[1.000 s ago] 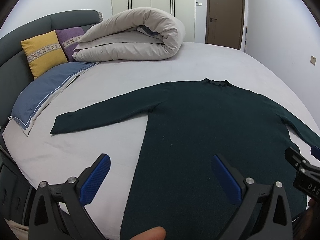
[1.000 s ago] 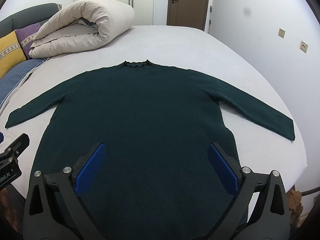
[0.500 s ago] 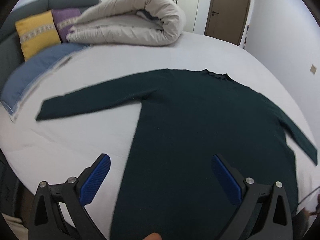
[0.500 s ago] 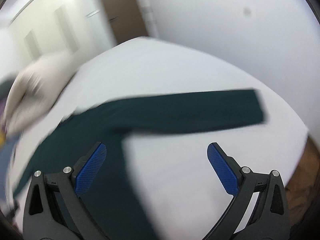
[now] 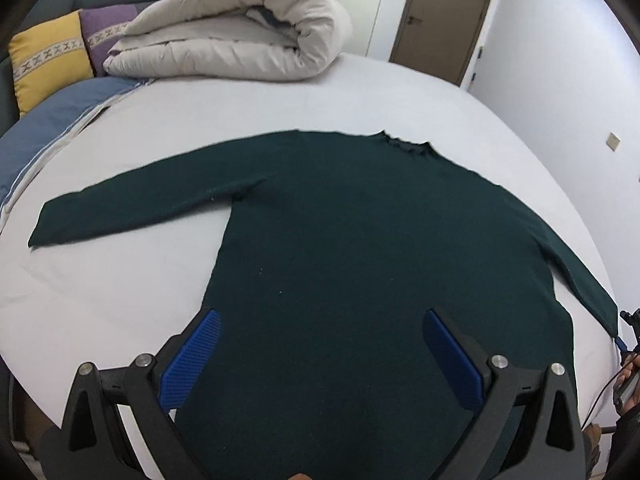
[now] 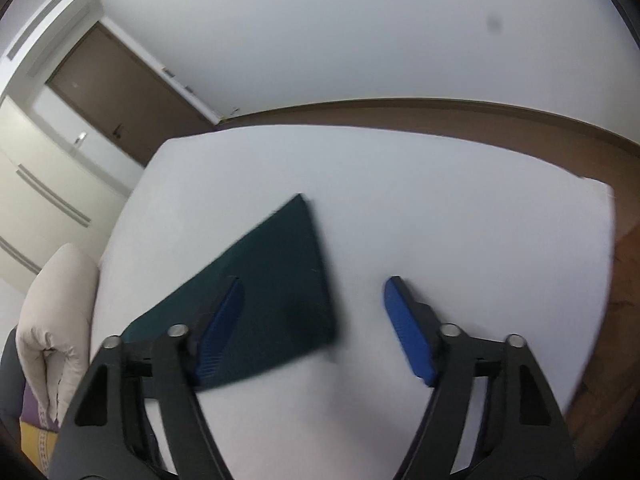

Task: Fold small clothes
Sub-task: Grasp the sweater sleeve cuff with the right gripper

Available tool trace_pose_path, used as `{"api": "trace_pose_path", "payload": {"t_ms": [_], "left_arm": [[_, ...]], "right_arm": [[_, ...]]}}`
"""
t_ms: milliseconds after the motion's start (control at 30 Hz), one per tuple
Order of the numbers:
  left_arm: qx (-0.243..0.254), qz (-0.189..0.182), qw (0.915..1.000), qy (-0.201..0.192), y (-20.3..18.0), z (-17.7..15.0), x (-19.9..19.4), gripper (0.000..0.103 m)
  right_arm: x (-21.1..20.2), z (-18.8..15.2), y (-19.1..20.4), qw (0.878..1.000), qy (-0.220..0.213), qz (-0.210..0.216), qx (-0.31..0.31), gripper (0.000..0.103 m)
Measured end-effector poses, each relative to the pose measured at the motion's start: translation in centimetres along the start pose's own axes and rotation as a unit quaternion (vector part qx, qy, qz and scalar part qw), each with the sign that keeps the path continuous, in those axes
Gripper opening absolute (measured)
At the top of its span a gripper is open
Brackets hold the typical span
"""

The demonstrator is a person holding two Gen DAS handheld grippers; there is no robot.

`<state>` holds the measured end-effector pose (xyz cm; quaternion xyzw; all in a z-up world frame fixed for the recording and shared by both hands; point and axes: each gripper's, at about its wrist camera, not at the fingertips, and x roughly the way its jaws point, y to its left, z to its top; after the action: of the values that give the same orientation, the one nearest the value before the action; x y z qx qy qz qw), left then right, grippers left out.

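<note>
Currently, the dark green sweater [image 5: 360, 240] lies flat on the white bed [image 5: 360, 96], its lower body between the wide-open, empty fingers of the left gripper [image 5: 320, 356], while the right gripper [image 6: 316, 328] is closing, its pads not yet touching the sleeve cuff [image 6: 280, 280] between them.

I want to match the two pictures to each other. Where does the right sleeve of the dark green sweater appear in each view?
Left wrist view: the right sleeve runs down to the right edge, cuff at far right.
Right wrist view: the same sleeve lies in the centre-left, cuff between the fingers of the right hand-held gripper, whose jaws are closing.
Shared landmark: the rolled beige duvet.
</note>
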<state>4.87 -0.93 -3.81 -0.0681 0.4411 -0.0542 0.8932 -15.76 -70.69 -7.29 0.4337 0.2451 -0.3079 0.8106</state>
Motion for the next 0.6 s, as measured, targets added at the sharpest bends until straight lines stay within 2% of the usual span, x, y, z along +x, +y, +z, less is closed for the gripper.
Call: {"api": "trace_pose_path", "payload": {"t_ms": [133,267,300,400,500,533,600], "left_arm": [[-0.010,-0.020,0.9997,0.006,0.3,0.2,0.9,0.103],[-0.024,-0.060,0.9977,0.020,0.8,0.2,1.9,0.102],[-0.030,-0.073,0.9966,0.024,1.0,0.3,2.2,0.100],[-0.035,-0.092,0.9948,0.028,1.2,0.5,2.8,0.092],[-0.039,-0.113,0.9926,0.025,1.2,1.0,3.2,0.090],[-0.041,-0.118,0.9919,0.024,1.3,1.3,3.4,0.090],[-0.041,-0.126,0.9910,0.020,1.4,1.7,3.3,0.090]], "right_arm": [[2.0,0.7,0.5,1.000,0.012,0.007,-0.012,0.053],[3.1,2.0,1.1,1.000,0.023,-0.013,-0.016,0.014],[3.2,2.5,1.2,0.999,0.024,-0.017,-0.018,0.010],[2.8,2.7,3.9,0.998,0.017,-0.025,-0.050,0.008],[2.4,2.6,8.5,0.994,0.010,-0.017,-0.103,0.007],[1.6,0.4,9.8,0.992,0.009,-0.011,-0.122,0.007],[1.3,-0.5,14.7,0.986,0.013,0.013,-0.164,0.007]]}}
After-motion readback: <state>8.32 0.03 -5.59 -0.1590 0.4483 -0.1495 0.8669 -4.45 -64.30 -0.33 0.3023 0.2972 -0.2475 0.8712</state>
